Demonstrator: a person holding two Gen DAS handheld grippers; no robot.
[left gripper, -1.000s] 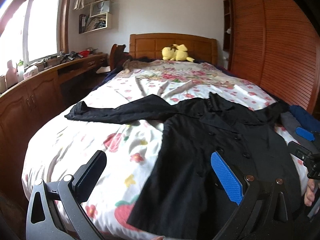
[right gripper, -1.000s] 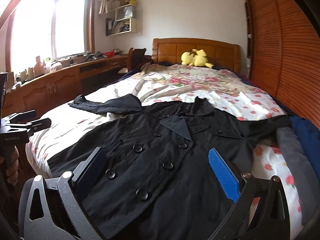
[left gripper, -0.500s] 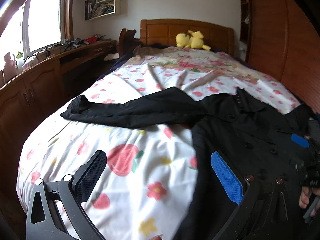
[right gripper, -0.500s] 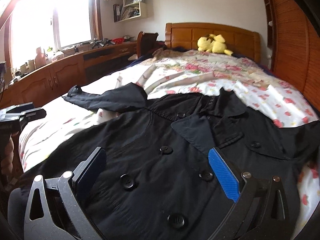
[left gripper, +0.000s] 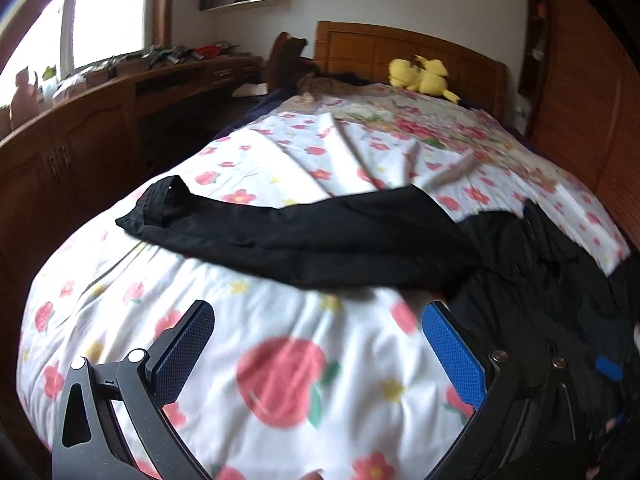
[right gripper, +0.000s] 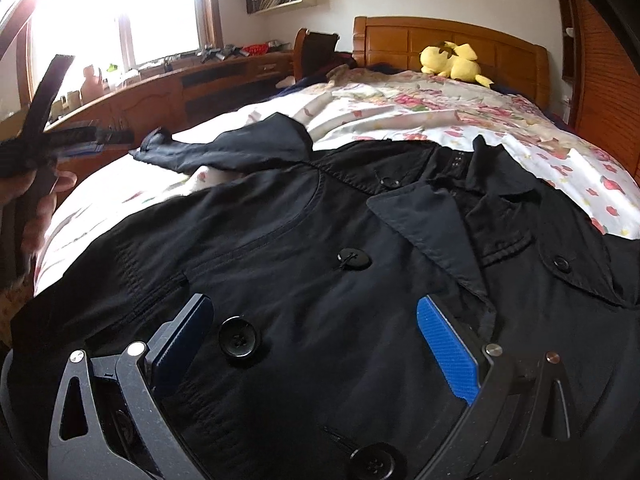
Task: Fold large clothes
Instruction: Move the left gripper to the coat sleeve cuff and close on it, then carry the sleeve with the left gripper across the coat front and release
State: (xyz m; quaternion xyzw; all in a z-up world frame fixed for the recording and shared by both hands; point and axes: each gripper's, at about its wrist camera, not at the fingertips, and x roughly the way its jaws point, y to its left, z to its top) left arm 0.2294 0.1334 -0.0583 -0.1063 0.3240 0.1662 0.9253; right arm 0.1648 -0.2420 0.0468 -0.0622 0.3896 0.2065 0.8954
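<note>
The left gripper (left gripper: 316, 348), jaws spread wide and empty, hovers low over the flowered white bedsheet (left gripper: 280, 360), nearer the black double-breasted coat (right gripper: 320, 240) sleeve than a second ago. The right gripper (right gripper: 314, 344), likewise agape, has dropped close over the coat's buttoned chest.

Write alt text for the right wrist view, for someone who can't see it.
A black double-breasted coat lies spread, buttoned front up, on a floral bedspread, with the open right claw low over its buttons. A yellow plush toy sits by the wooden headboard.
</note>
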